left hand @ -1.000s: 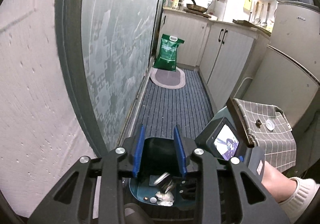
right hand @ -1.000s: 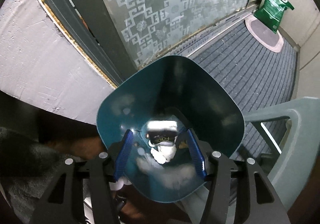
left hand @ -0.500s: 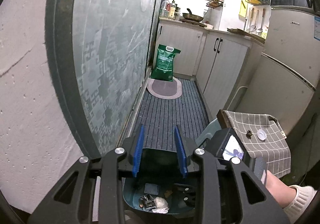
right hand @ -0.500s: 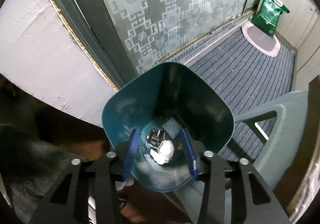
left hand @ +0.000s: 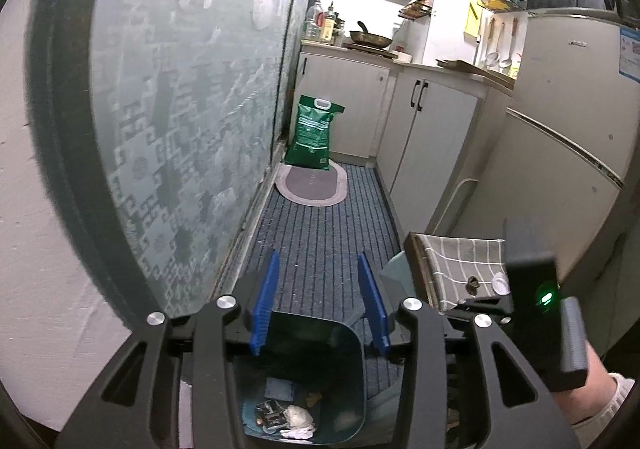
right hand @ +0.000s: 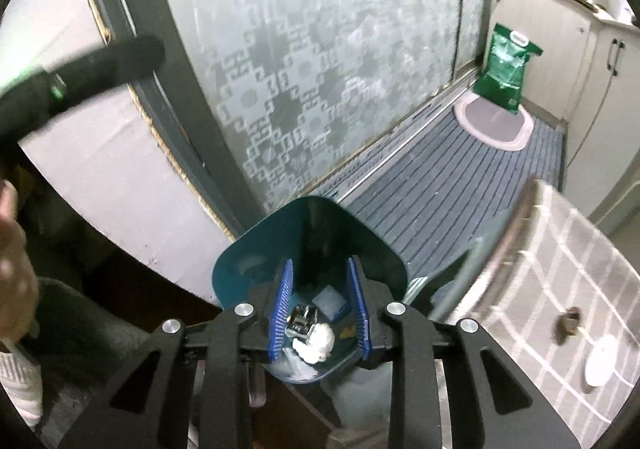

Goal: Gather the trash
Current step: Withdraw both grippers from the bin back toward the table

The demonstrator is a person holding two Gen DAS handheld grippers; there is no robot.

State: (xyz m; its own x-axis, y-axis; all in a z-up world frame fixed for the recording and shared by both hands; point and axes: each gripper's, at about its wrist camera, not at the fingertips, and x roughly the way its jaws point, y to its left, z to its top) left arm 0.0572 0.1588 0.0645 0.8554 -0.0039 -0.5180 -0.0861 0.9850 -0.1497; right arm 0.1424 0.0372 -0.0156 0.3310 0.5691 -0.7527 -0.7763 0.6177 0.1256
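A: Where does the trash stand now?

B: Most of it lies in the teal bin (right hand: 308,249), which sits low beside the frosted patterned door (right hand: 320,69); a crumpled white tissue (right hand: 314,341), a shiny foil wrapper (right hand: 302,319) and a small blue packet (right hand: 330,301) rest on its bottom; two scraps are not yet collected on the checked cloth (right hand: 560,269), a small brown bit (right hand: 570,323) and a white cap (right hand: 602,363), lying near each other but apart.

A: And the grippers?

B: The right gripper (right hand: 320,313) hangs above the bin's mouth with its jaws just drawn closer together; nothing is between the blue pads, so it is released and empty; the left gripper (left hand: 320,301) has just been spreading its jaws, and they stand apart over the far rim of the bin with nothing held.

A: How would the leftovers handle?

B: Both look very light; the cap seems thin, rigid and slick, and lying flat it would likely slide on the cloth, so a pinch across its rim from above suits it best; the brown bit looks small and possibly crumbly, so a gentle squeeze at its middle seems wise; the soft cloth may bunch under the pads, a risk worth minding.
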